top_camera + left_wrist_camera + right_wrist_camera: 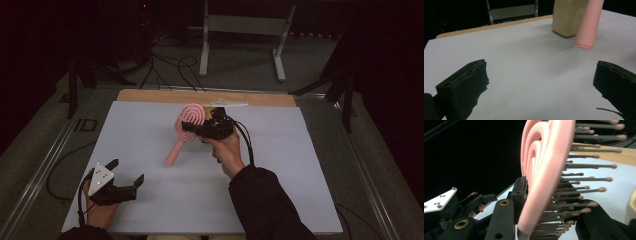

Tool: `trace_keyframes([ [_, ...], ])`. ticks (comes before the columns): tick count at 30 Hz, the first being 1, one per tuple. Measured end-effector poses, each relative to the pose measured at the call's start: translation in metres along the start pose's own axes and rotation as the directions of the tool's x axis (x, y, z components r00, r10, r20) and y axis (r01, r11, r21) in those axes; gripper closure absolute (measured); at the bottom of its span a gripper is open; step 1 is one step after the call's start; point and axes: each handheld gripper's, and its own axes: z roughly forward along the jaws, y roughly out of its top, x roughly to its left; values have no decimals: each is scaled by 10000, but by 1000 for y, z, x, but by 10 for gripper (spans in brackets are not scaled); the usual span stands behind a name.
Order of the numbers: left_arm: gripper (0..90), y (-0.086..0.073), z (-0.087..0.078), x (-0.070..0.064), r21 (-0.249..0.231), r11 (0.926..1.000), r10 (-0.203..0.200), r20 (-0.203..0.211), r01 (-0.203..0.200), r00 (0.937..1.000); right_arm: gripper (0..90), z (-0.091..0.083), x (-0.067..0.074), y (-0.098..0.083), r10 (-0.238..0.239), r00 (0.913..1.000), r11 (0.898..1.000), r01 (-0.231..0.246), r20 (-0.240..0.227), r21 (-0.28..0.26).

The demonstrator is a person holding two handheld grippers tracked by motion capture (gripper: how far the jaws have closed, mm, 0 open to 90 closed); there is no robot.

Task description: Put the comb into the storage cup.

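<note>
Gripping: right tongs [192, 127] are clamping the pink hairbrush [187, 125] by its head, handle slanting down toward the table [150, 130].
Idling: left tongs [127, 172] are standing apart, empty, above the table.

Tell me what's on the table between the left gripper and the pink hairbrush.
Nothing: in the high view, bare white table separates the open left gripper from the pink hairbrush, which the right gripper holds.

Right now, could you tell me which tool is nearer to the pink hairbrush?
Right. The right tool is clamped on the head of the pink hairbrush, holding it above the table. The left tool sits open near the table's front left corner, well apart from the brush.
</note>
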Motion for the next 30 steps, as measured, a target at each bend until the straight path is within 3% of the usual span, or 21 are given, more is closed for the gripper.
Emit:
trace_keyframes([
  [13, 0, 0, 0, 0, -36, 10000, -17, -47, 17, 10000, 633, 2, -6, 4, 341, 9993, 9994, -342, -140, -87],
  [30, 1, 0, 0, 1, -45, 10000, -22, -30, 22, 10000, 633, -2, -9, 17, 343, 9994, 9993, -344, -73, -144],
])
